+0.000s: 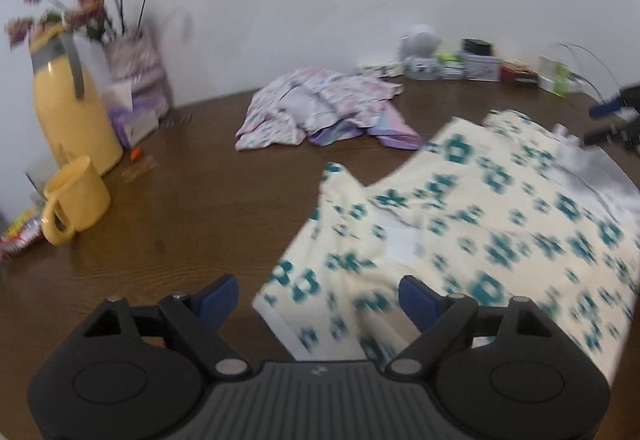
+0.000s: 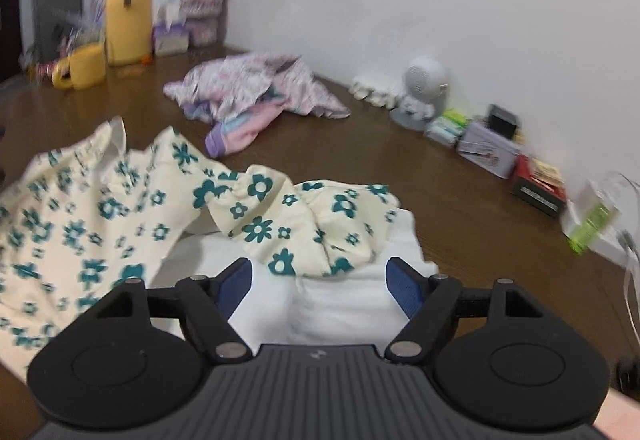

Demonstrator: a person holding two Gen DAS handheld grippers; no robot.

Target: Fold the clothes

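Left gripper [image 1: 319,298] hangs with its jaws spread wide and nothing between them, blue pads apart over the near corner of the floral shirt [image 1: 472,224]. That cream shirt with teal flowers lies spread on the brown table [image 1: 180,207], filling the near right of the left wrist view; much of it is blurred. Beyond the shirt, toward the wall, sits a crumpled pink heap [image 1: 320,107] of other clothes. Well left of the shirt stand a yellow mug [image 1: 76,199] and, behind it, a yellow flask [image 1: 72,107], with a vase [image 1: 136,67] of flowers by the wall. Far right of the shirt, the other gripper's blue-tipped fingers [image 1: 608,107] show at the frame edge. Small boxes [image 1: 480,65] line the wall behind the shirt.

Right gripper [image 2: 319,280] is likewise wide open and empty in the right wrist view, its pads flanking a white cloth [image 2: 340,304] just below it. One bunched sleeve of the shirt [image 2: 304,220] rests on that white cloth, directly ahead of the pads; the shirt's body spreads away to the left. Past the shirt lies the pink heap [image 2: 256,91], and beyond that, far left, the mug [image 2: 84,67] and flask [image 2: 128,19]. Right of the shirt, along the wall, stand a small grey fan [image 2: 424,87] and the boxes [image 2: 488,147].
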